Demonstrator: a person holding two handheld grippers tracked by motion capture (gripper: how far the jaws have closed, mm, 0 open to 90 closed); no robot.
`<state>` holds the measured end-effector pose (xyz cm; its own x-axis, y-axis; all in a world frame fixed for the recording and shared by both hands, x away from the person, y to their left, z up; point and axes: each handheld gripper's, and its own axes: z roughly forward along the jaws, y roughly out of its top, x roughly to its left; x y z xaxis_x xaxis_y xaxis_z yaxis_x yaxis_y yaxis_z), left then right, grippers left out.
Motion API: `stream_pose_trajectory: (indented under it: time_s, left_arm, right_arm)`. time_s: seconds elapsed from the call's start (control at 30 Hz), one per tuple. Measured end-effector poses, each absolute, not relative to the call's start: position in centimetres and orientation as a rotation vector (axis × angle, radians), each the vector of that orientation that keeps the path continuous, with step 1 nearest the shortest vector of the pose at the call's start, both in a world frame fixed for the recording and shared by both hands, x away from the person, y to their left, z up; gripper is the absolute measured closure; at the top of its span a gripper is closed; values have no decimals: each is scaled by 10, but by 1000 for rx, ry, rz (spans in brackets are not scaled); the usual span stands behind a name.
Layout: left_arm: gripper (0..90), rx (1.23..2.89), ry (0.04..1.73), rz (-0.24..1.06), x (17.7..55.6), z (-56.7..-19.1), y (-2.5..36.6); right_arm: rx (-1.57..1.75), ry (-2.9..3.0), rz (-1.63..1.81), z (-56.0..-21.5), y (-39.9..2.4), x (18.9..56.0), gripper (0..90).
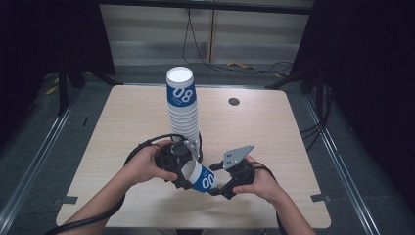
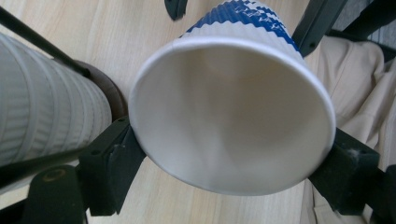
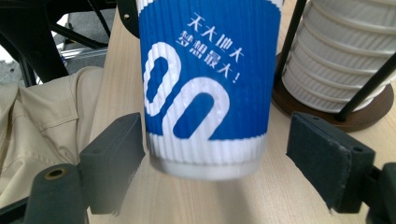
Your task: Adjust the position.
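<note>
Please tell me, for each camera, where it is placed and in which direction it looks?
High view: above the person's side, looking forward and down on the table; forearms, left gripper, right gripper.
Left gripper view: on the left gripper, facing the open mouth of the cup; its jaws press the rim.
Right gripper view: on the right gripper, facing the cup's base; its jaws stand apart.
All share the cup and the stack.

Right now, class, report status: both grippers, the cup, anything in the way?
Left gripper shut on the cup at its rim. Right gripper open, jaws either side of the cup's base. Cup stack close behind, not blocking.
</note>
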<state>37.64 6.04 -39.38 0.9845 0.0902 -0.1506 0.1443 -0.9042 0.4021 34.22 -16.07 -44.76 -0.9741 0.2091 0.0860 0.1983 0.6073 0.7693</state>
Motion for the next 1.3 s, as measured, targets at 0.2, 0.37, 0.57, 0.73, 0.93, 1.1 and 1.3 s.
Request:
stream_pose_trajectory:
  time_s: [0.2,0.37,0.57,0.73,0.93,1.1,1.3]
  left_arm:
    - [181,2764,158,-149,376,-392,60]
    - [181,2783,186,-131,374,-392,59]
    - [181,2828,171,-118,374,-391,56]
    - [180,2843,163,-107,374,-391,53]
    - [180,2876,142,-91,373,-393,48]
    - [180,2916,105,-88,374,-393,45]
    - [179,2929,88,-61,373,-393,41]
  right_arm:
    - [380,2803,1340,-447,-163,342,177]
    - [393,2796,1341,-448,-164,342,171]
    - [401,2797,1339,-448,-166,341,171]
    - [410,2794,1338,-448,-169,340,171]
    - [422,2788,1344,-449,-172,340,171]
    - [417,2793,1341,-450,-172,340,171]
    - [422,2792,1346,-450,-171,339,171]
